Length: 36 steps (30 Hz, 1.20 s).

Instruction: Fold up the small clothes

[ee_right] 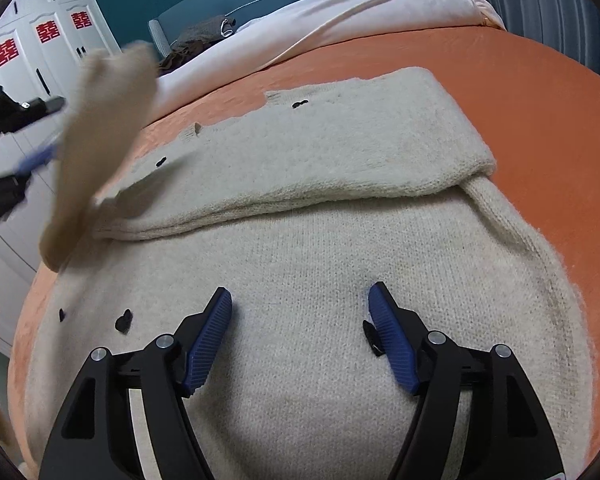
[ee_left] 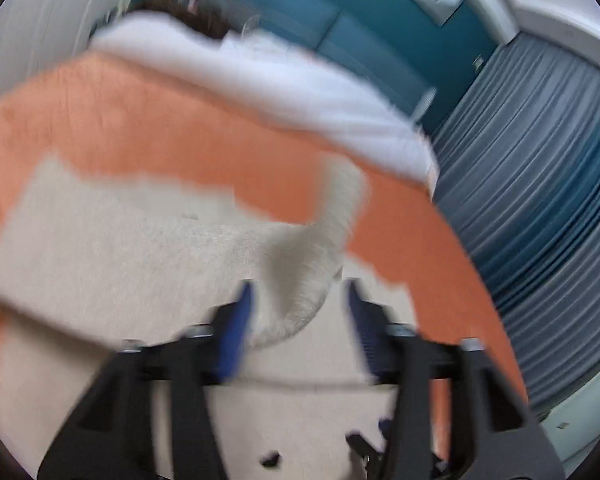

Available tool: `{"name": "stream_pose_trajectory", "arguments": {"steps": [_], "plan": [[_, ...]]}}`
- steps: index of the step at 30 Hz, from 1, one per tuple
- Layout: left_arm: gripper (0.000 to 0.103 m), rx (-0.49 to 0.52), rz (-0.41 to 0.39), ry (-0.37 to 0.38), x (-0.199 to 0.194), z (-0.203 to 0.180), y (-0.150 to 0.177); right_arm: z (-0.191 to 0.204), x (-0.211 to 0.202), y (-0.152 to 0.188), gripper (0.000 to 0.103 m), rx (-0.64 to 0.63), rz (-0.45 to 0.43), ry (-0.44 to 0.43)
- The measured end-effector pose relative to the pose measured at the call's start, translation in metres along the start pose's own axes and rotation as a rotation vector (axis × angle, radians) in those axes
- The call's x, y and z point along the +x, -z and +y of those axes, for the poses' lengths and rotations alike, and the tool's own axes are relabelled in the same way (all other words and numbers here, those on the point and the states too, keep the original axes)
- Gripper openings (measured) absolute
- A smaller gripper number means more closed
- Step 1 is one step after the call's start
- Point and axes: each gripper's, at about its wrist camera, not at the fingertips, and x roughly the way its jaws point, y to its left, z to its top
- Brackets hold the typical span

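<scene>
Beneath right hand-held gripper [ee_right: 300,332], beige sweater [ee_right: 308,264]

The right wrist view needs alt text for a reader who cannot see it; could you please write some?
A cream knitted sweater lies partly folded on an orange bedspread, with the open right gripper poised just above it, holding nothing. At the left edge a blurred sleeve hangs in the air beside the left gripper.
</scene>
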Motion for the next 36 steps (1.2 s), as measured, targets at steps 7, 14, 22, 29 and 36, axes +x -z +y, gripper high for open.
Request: {"name": "stream_pose_trajectory", "arguments": {"steps": [7, 14, 22, 29, 36], "plan": [[0.064, -0.32, 0.033, -0.042, -0.002, 0.078, 0.046, -0.008, -0.005, -0.003, 0.07, 0.045, -0.006, -0.065], [0.068, -0.505, -0.128, -0.171, -0.061, 0.18, 0.005, 0.009, -0.011, -0.057, 0.071, 0.093, -0.06, -0.102], [0.032, -0.748, -0.163, -0.106, -0.055, 0.228, 0.004, 0.046, 0.083, -0.111, 0.044, 0.142, 0.149, -0.053], [0.006, -0.67, -0.2, -0.018, -0.061, 0.206, -0.008, 0.058, 0.013, -0.152, 0.007, 0.154, -0.12, -0.207], [0.006, -0.583, -0.024, -0.154, -0.005, 0.196, 0.015, -0.023, 0.07, -0.112, 0.006, 0.131, 0.088, 0.076]]}}
